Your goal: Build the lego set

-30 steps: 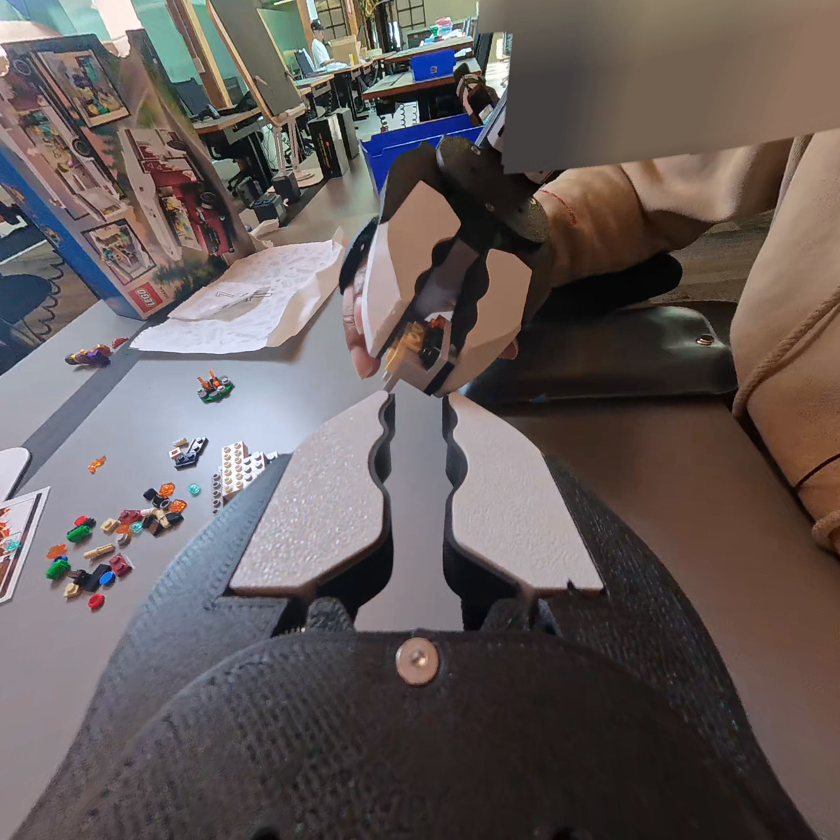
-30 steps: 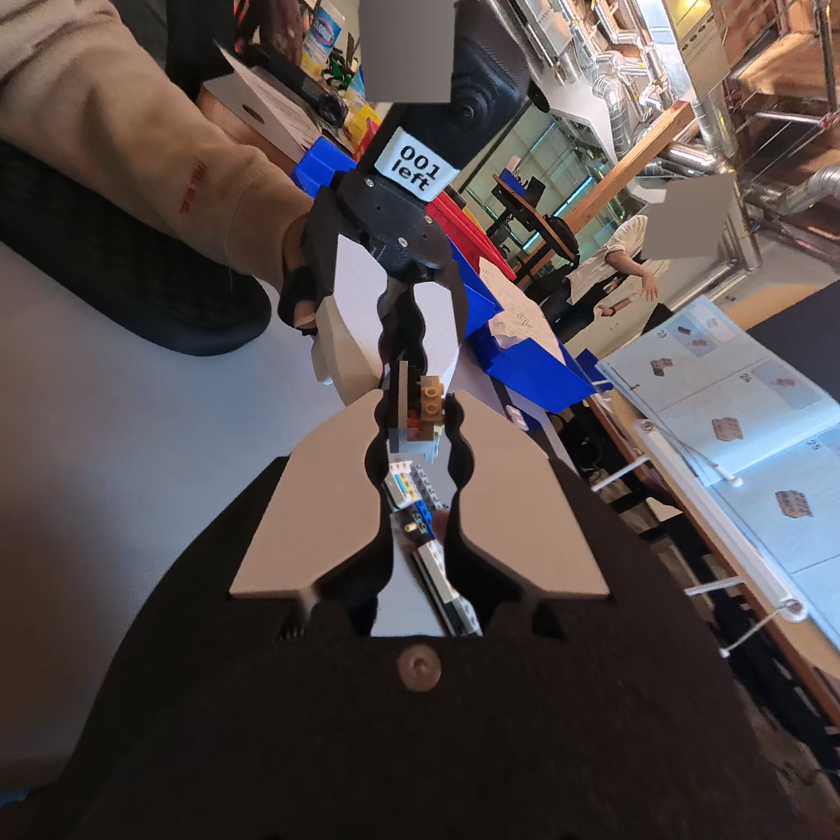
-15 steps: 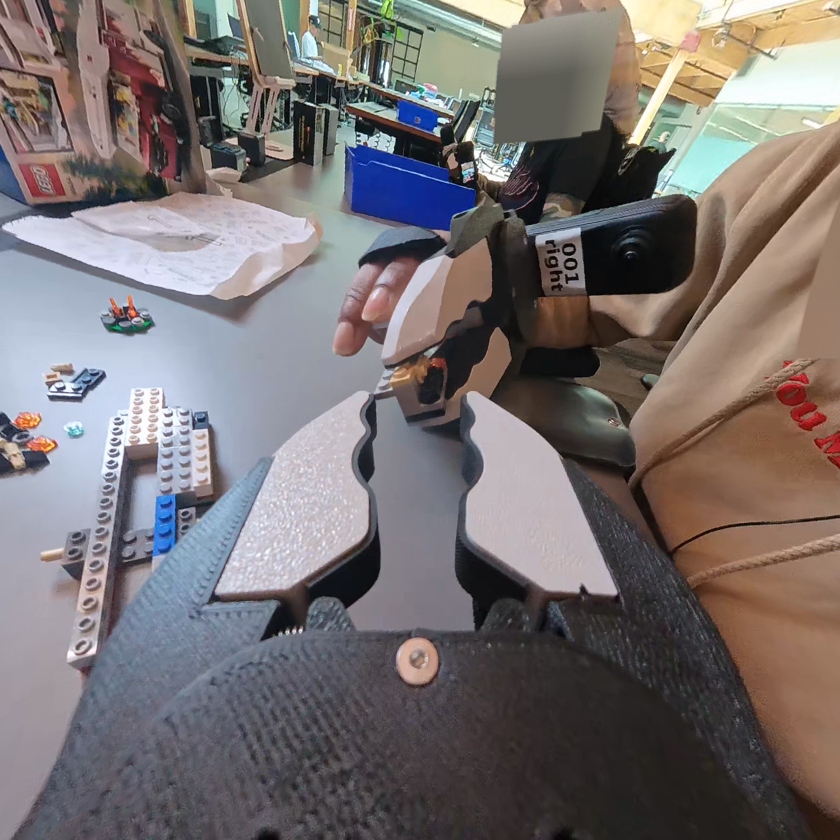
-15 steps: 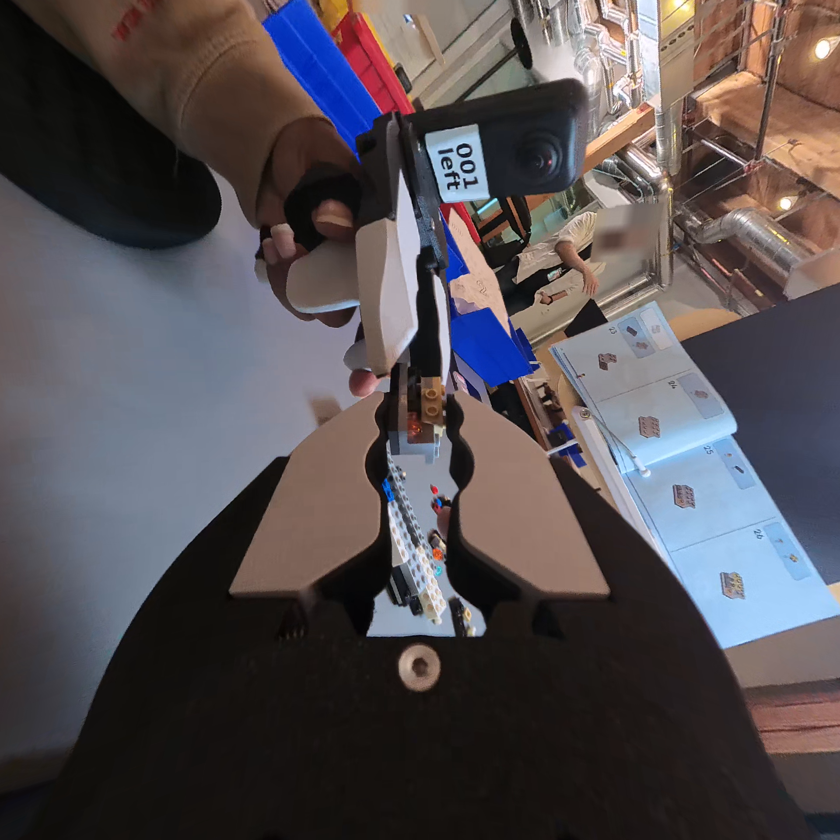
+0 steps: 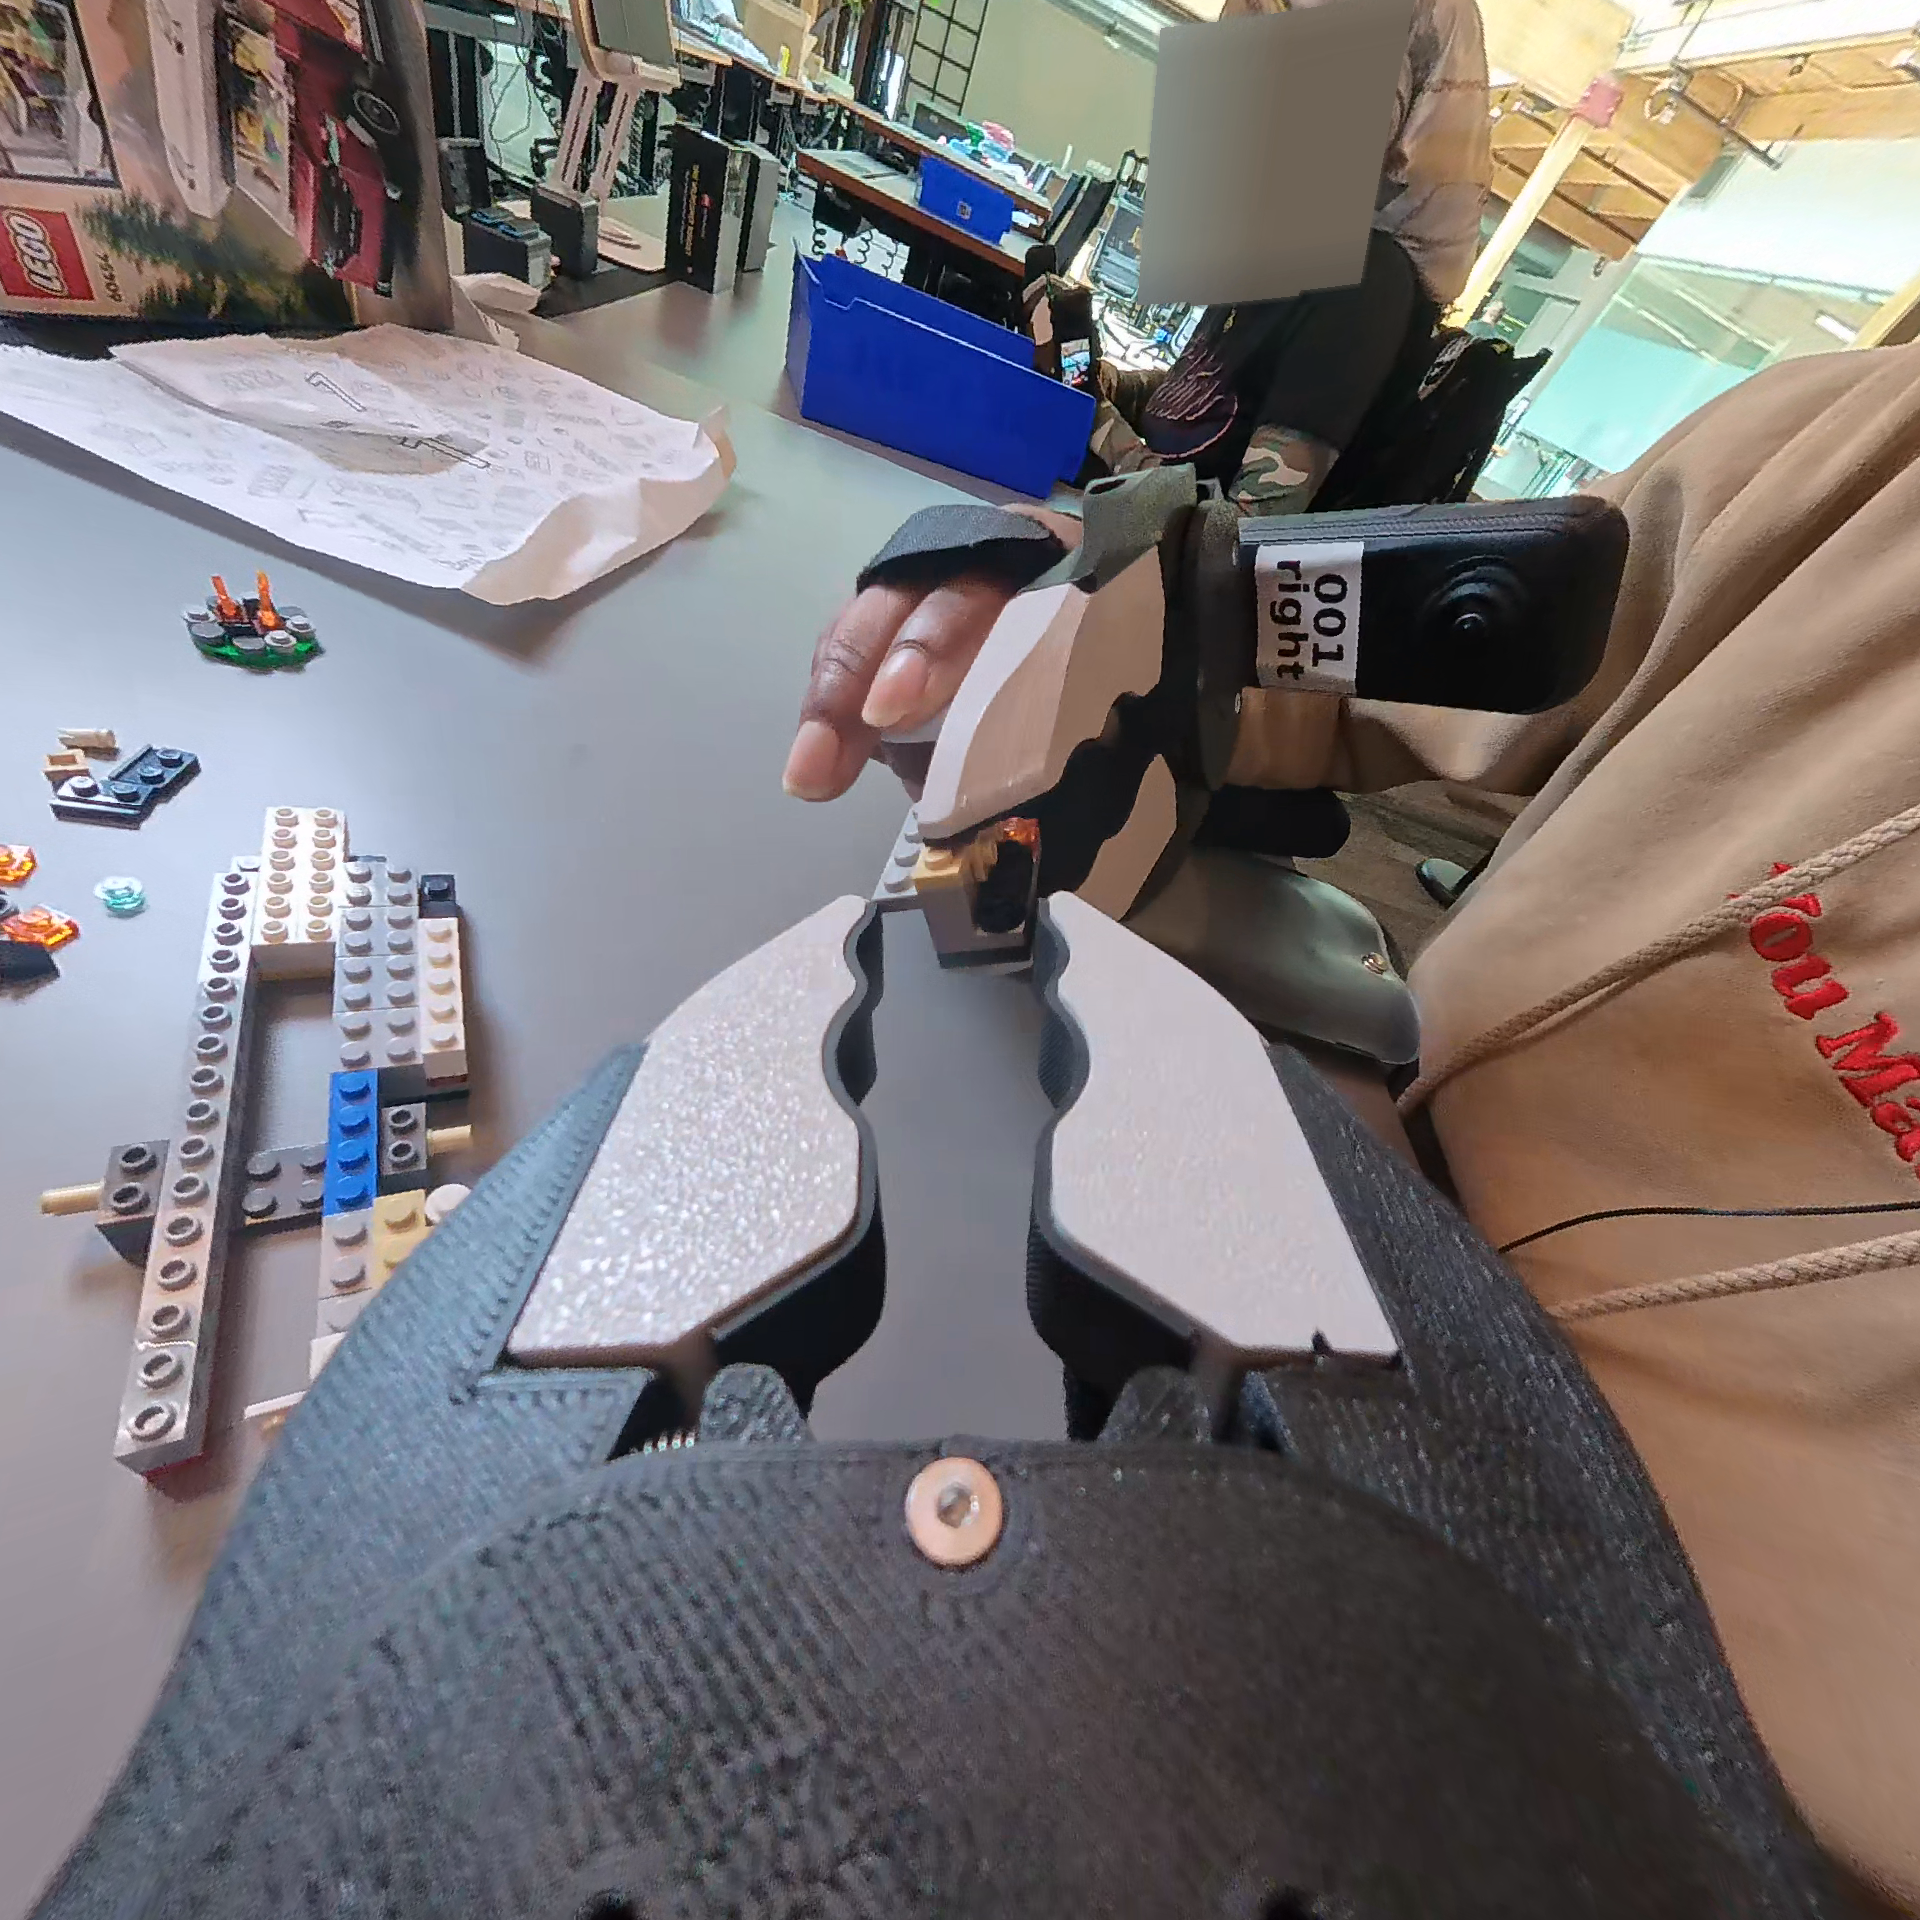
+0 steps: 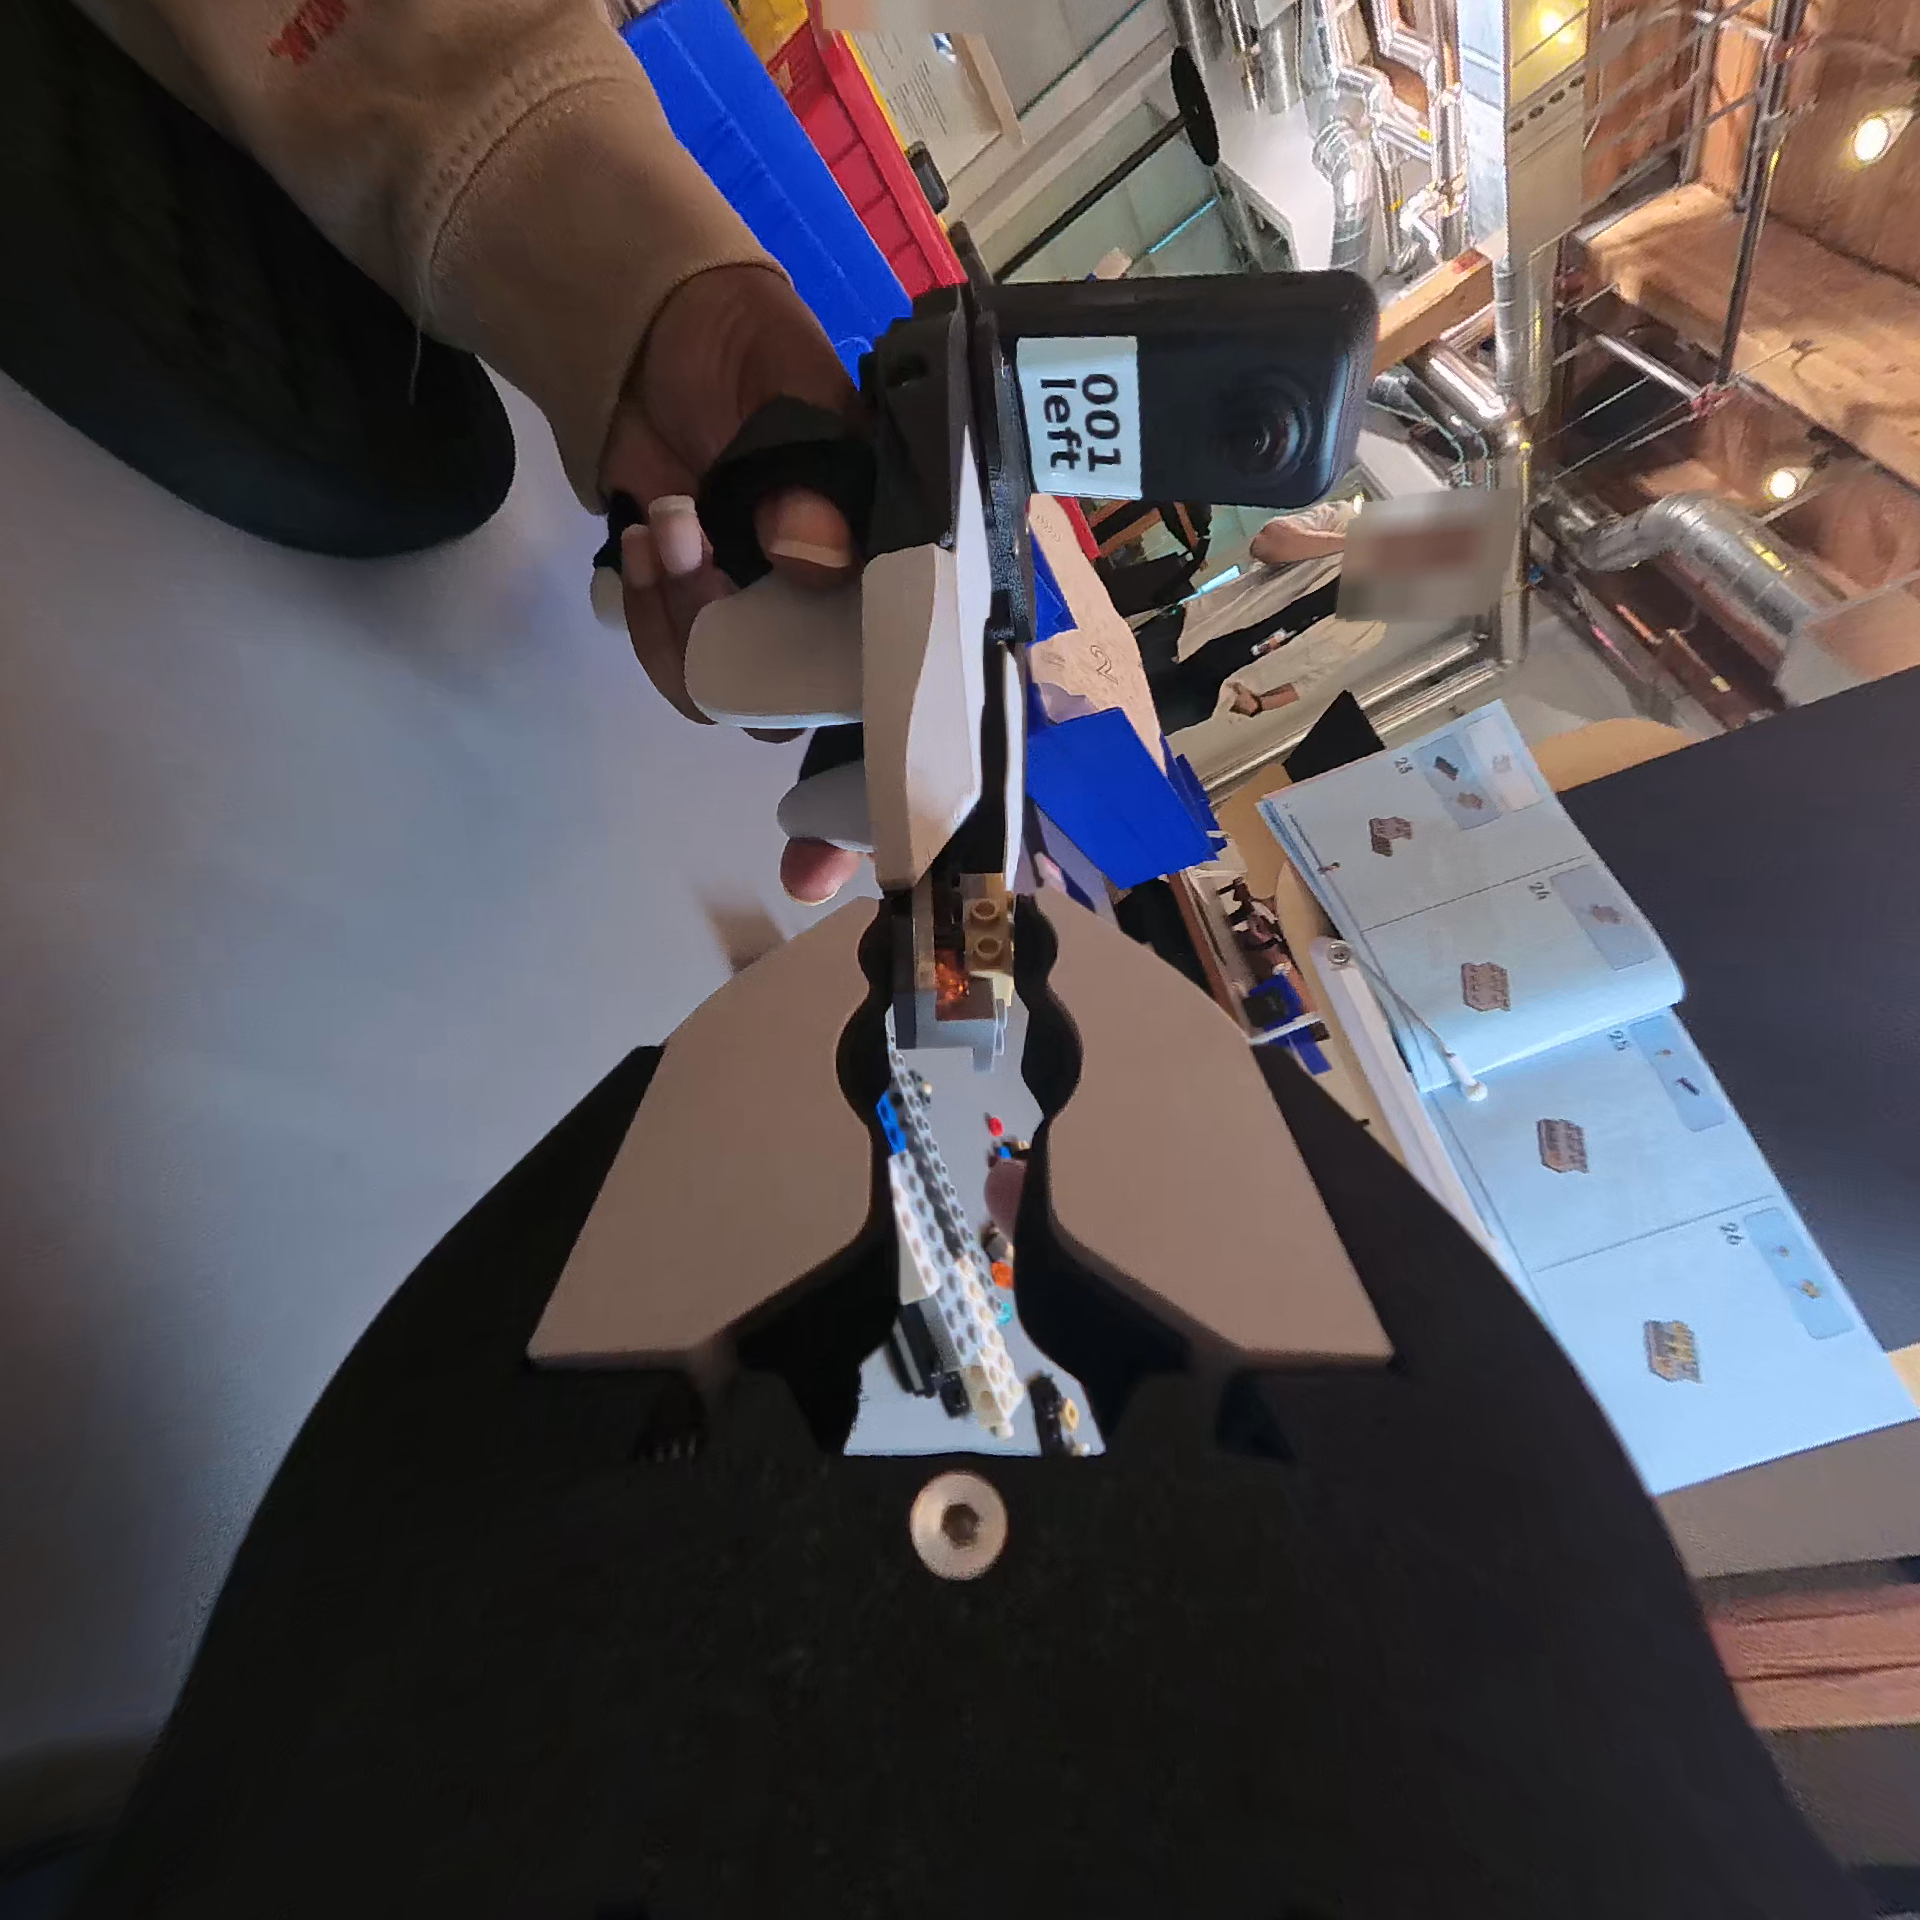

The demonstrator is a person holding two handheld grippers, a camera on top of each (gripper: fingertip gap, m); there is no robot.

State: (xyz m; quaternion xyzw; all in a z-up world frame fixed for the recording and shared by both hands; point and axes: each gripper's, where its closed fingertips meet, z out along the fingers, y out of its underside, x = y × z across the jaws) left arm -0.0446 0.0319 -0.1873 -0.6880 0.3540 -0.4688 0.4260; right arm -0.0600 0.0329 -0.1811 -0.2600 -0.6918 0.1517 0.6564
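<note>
Right gripper (image 6: 956, 935) clamped on a small brick sub-assembly (image 5: 977, 894), held above the table just ahead of the half-open, empty left gripper (image 5: 951, 925), whose tips flank it; the chassis (image 5: 301, 1039) lies lower left.

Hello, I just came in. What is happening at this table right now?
A person is building a Lego set with two hand-held grippers. The right hand-held gripper is shut on a small brick assembly, held above the table. The left hand-held gripper is open, its tips on both sides of that assembly. A long partly built frame and loose pieces lie on the table, with an instruction booklet open nearby.
</note>
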